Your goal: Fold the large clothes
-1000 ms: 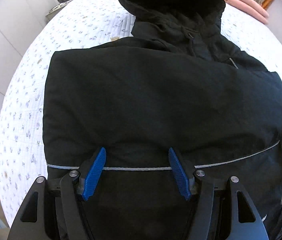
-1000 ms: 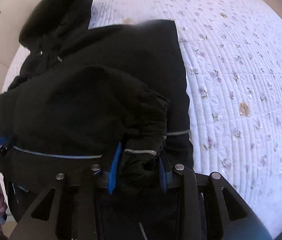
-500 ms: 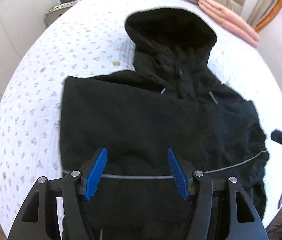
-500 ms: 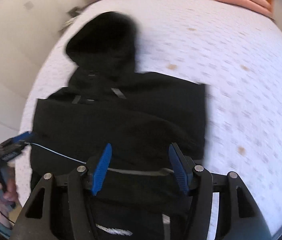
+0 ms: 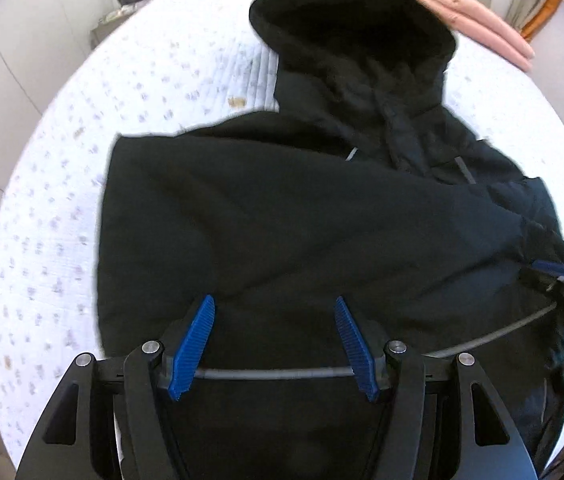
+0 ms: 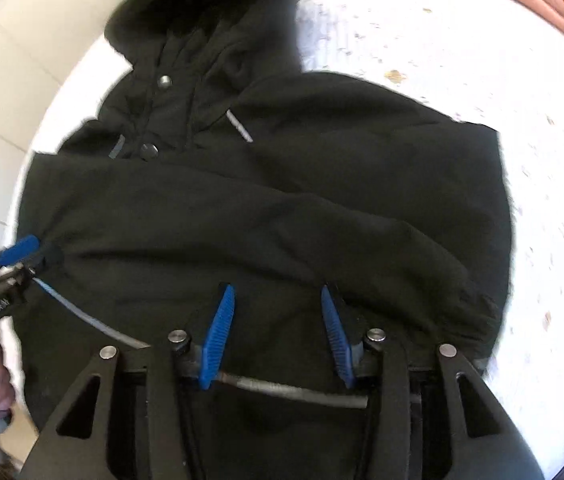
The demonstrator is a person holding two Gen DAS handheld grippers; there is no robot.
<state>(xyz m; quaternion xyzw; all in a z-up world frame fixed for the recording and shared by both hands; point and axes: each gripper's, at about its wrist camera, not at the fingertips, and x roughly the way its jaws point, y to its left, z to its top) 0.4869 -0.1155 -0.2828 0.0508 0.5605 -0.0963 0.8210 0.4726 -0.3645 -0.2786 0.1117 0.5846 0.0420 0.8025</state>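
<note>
Black hooded jacket [image 5: 301, 216] lies mid-bed on the quilt [image 5: 62, 240], sleeves already across the chest. Left gripper [image 5: 274, 340] hangs spread over the hem, pinching nothing. Right gripper [image 6: 278, 332] has just been narrowing, w/ no cloth between its pads. Next, I'd say: grab both hem corners evenly, fold up twd the hood [image 5: 353, 28]. Long axis runs hem-to-hood, hood pointing at the bed's far edge, near pink bedding [image 5: 477, 16].

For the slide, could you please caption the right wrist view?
Right gripper, jaws open, above a black hooded jacket on a floral quilted bed.
</note>
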